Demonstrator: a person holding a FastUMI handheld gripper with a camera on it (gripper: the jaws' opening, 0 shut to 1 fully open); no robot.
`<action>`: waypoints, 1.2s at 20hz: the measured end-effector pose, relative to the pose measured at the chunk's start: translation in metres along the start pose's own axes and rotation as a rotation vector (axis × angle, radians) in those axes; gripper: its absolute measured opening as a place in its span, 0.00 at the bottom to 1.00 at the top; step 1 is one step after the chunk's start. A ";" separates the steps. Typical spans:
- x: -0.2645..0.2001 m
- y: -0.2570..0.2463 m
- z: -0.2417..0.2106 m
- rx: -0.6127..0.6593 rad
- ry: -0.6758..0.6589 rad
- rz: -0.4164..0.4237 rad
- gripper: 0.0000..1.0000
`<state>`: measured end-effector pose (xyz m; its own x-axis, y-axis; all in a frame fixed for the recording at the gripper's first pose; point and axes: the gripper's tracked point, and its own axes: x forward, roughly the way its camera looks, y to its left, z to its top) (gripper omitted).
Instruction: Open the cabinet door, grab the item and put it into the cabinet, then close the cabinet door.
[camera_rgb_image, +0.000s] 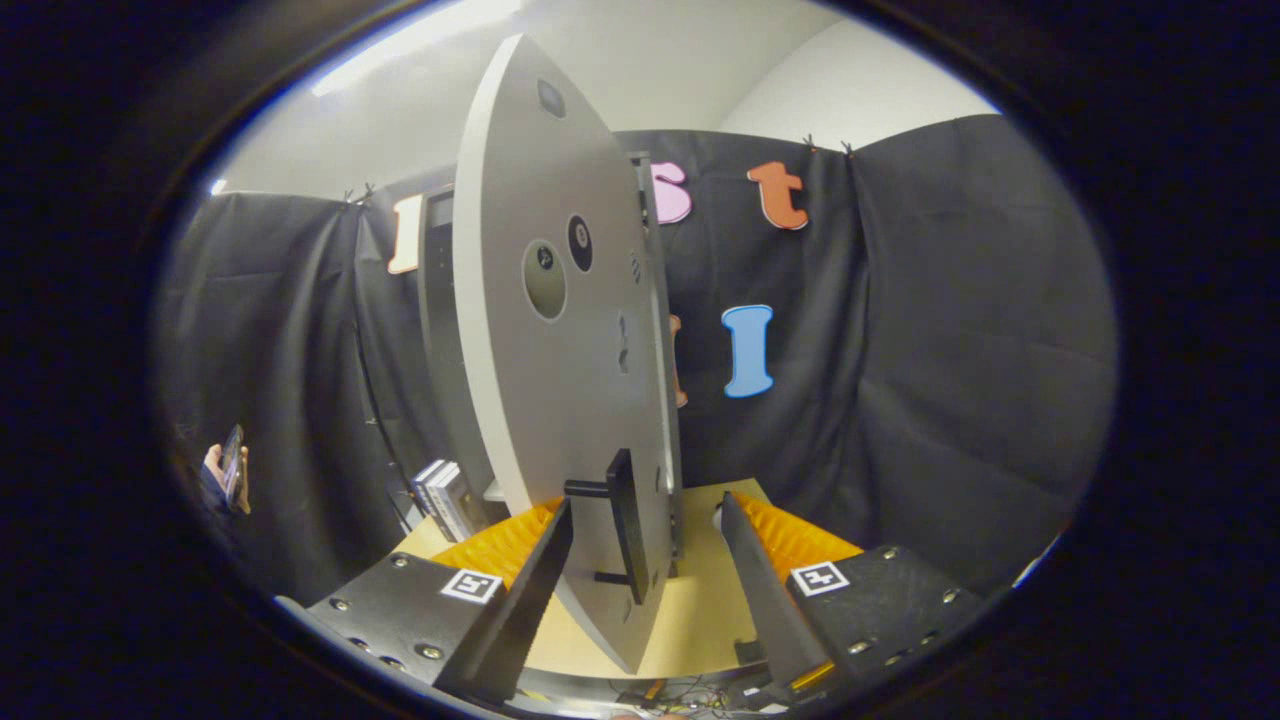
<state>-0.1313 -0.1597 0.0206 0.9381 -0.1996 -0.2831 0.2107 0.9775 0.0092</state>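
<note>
The gripper (640, 590) has its fingers spread wide, with the cabinet door (560, 330) standing edge-on between them. The door's dark bar handle (625, 525) sits right in the gap near the lower middle of the frame, and neither finger looks to be touching it. The door is grey with a few round marks on its face. Behind it, toward the left, is the cabinet (440, 330) body, and a small stack of boxes (445, 497) sits at its base on the wooden table (700, 600). Far left, a hand (215, 470) holds a phone (232, 462).
</note>
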 end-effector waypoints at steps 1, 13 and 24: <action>0.002 0.005 0.000 -0.001 0.000 0.017 0.90; 0.043 0.063 -0.002 -0.010 -0.002 0.178 0.90; 0.096 0.155 -0.015 -0.013 0.040 0.421 0.93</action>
<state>-0.0128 -0.0258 -0.0193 0.9299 0.2204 -0.2946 -0.1928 0.9739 0.1200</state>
